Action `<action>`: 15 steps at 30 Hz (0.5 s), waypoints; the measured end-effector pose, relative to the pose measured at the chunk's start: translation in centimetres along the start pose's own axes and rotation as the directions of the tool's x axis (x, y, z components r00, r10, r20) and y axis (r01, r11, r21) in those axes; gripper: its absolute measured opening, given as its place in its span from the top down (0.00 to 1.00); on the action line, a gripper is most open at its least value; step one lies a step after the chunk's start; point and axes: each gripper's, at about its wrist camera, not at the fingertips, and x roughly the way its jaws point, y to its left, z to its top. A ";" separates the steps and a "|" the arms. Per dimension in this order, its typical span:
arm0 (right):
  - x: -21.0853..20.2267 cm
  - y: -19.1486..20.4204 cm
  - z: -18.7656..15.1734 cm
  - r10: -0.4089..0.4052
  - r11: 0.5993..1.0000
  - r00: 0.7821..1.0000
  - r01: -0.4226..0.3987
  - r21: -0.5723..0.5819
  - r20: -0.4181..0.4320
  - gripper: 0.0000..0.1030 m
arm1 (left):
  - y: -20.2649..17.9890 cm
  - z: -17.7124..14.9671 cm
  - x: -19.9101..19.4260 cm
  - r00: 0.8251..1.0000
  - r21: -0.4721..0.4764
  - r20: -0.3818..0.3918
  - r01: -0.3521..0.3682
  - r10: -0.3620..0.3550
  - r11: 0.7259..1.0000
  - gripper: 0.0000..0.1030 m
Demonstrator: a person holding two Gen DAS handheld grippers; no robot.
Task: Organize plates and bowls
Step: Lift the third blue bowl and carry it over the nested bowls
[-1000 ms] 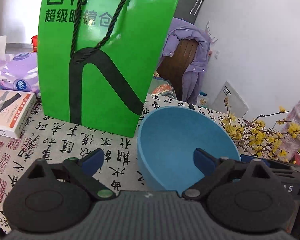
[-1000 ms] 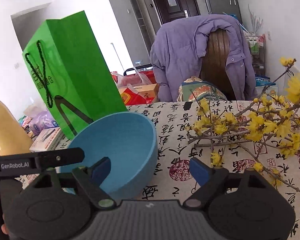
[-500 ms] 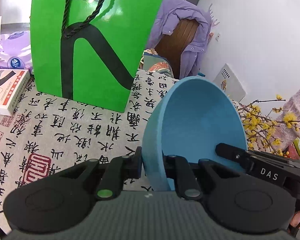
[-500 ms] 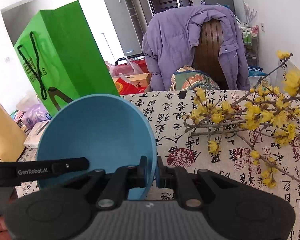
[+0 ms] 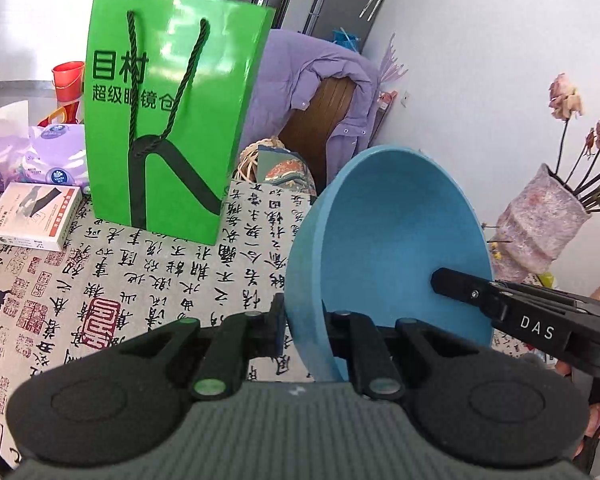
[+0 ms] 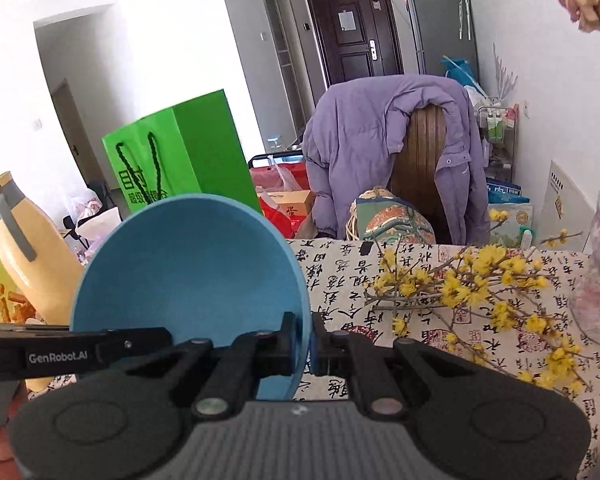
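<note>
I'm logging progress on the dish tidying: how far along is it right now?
Early. Done: the blue bowl is gripped and off the calligraphy tablecloth. In hand: the left hand-held gripper and right hand-held gripper each pinch its rim on opposite sides. Left: setting it down; no plates or other bowls are in view.

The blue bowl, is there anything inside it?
Nothing lies loose inside the blue bowl. Each gripper has one of its fingers reaching in over the rim, and the far interior looks bare. The lowest part is hidden behind the gripper bodies.
</note>
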 end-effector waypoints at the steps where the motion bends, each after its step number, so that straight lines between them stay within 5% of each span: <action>1: -1.4 0.2 0.1 -0.001 1.000 1.000 0.001 -0.007 0.010 0.94 | -0.7 -0.2 -1.1 1.000 0.003 0.006 0.002 -0.002 1.000 0.89; 15: -18.1 3.8 -4.0 -0.026 0.997 0.999 0.028 -0.069 0.035 0.93 | -6.6 -7.8 -15.0 0.998 0.014 0.043 0.044 -0.044 0.999 0.88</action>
